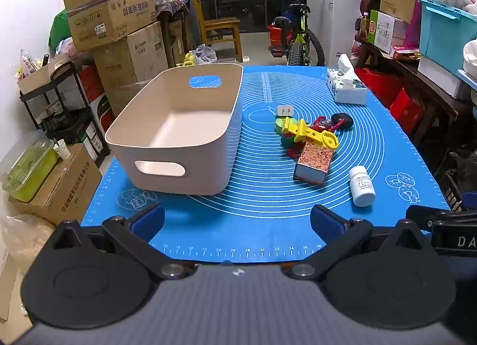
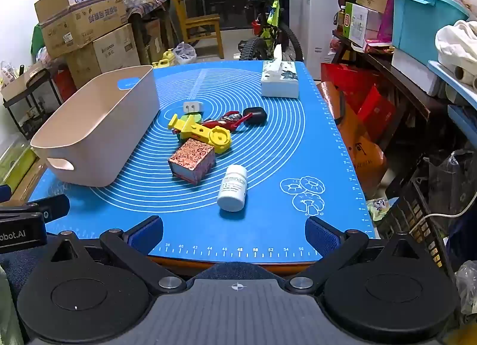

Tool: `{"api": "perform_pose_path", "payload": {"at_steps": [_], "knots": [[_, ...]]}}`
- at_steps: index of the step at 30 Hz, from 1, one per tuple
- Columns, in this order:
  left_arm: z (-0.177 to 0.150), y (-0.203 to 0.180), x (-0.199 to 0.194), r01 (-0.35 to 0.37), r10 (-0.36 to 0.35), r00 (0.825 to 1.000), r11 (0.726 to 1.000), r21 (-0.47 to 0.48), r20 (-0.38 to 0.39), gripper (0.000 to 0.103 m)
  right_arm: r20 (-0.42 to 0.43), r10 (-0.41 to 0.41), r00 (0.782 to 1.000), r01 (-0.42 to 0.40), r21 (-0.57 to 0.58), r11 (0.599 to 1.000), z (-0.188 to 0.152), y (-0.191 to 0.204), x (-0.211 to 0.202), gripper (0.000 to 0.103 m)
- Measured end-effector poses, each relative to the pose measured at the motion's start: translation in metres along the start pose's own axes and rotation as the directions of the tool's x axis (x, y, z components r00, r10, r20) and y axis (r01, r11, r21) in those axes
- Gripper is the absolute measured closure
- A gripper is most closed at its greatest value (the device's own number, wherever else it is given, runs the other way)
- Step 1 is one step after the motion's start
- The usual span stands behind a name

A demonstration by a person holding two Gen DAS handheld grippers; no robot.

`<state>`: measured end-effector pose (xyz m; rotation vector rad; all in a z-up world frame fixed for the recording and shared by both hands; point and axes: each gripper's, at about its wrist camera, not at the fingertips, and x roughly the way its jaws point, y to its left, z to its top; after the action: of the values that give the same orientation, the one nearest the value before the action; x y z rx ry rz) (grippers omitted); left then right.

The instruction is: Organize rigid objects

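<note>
The bin point(image 1: 179, 133) is sitting empty at ten o'clock on the desk point(image 1: 268, 225), nothing sorted yet. The left gripper point(image 1: 237, 220) is hovering spread wide, holding nothing. The patterned box point(image 2: 192, 160) and white bottle point(image 2: 233, 188) are lying at twelve o'clock, nearest the right gripper point(image 2: 234, 233), also gaping empty. Probably best taking the bottle first, across its body, since it may roll.

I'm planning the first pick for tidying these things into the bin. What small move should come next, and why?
Probably ease the right hand-held gripper forward and down over the white bottle. Its jaws are open and empty, the bottle lies nearest and apart from the pile, and the bin is empty.
</note>
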<state>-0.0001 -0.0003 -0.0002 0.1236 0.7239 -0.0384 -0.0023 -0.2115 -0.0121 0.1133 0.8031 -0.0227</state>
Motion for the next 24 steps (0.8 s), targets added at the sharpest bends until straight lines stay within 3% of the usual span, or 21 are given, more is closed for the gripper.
{"api": "perform_pose_path", "payload": {"at_steps": [24], "knots": [[-0.0021, 0.0016, 0.0003, 0.008, -0.008, 1.000, 1.000, -0.006, -0.006, 0.000, -0.011, 0.000, 1.000, 0.000, 0.006, 1.000, -0.0008, -0.0012, 0.0007, 0.002]]}}
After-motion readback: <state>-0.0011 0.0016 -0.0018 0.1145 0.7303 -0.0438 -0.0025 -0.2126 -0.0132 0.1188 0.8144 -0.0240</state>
